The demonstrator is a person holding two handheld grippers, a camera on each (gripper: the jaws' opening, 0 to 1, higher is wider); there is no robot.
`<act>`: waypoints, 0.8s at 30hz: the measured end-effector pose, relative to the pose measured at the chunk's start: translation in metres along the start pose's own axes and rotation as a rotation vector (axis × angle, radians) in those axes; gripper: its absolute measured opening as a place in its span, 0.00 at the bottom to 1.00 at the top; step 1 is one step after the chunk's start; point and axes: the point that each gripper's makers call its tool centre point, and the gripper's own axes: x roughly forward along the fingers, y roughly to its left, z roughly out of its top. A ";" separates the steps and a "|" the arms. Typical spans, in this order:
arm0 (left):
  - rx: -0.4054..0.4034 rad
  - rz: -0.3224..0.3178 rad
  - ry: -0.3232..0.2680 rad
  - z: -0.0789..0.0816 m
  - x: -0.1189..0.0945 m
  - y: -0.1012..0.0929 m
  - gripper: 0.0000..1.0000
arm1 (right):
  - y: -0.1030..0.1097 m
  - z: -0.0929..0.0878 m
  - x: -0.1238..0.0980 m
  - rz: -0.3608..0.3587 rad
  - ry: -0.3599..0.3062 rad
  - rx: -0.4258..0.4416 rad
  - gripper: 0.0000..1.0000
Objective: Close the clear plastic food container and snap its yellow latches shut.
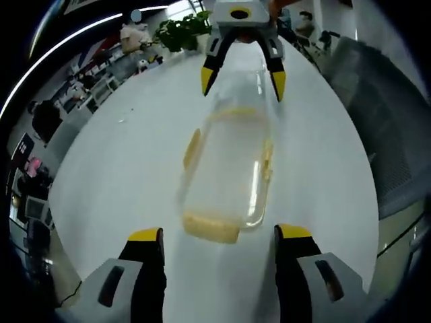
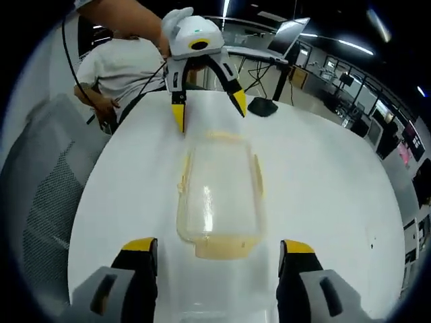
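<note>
The clear plastic container [image 1: 229,175] lies lengthwise on the white table [image 1: 121,175], between the two grippers. Its lid seems to sit on top. Yellow latches flare out at both long sides and both ends, such as the near end latch [image 1: 210,229]. My left gripper [image 1: 219,233] is open, its yellow tips on either side of that near end, not touching. The right gripper [image 1: 242,82] faces it at the far end, also open. In the right gripper view the container [image 2: 219,195] lies between the open right gripper [image 2: 218,245] and the left gripper [image 2: 209,111].
A grey mesh chair [image 2: 47,202] stands at the table's edge [image 1: 384,134]. A person in a white shirt [image 2: 121,67] is behind the left gripper. A black round base [image 2: 261,106] rests on the table. A green plant [image 1: 182,30] stands at the far end.
</note>
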 end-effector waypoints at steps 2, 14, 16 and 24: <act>0.014 -0.008 0.005 0.000 0.001 0.003 0.64 | 0.000 0.000 0.002 0.010 0.003 -0.002 0.72; 0.112 -0.098 0.071 -0.007 0.010 0.004 0.59 | -0.002 -0.009 0.013 0.056 0.054 -0.003 0.72; 0.112 -0.116 0.072 -0.007 0.012 0.003 0.59 | 0.000 -0.009 0.016 0.067 0.061 -0.003 0.72; 0.142 -0.179 0.104 -0.012 0.017 0.002 0.57 | 0.001 -0.013 0.025 0.100 0.106 -0.017 0.71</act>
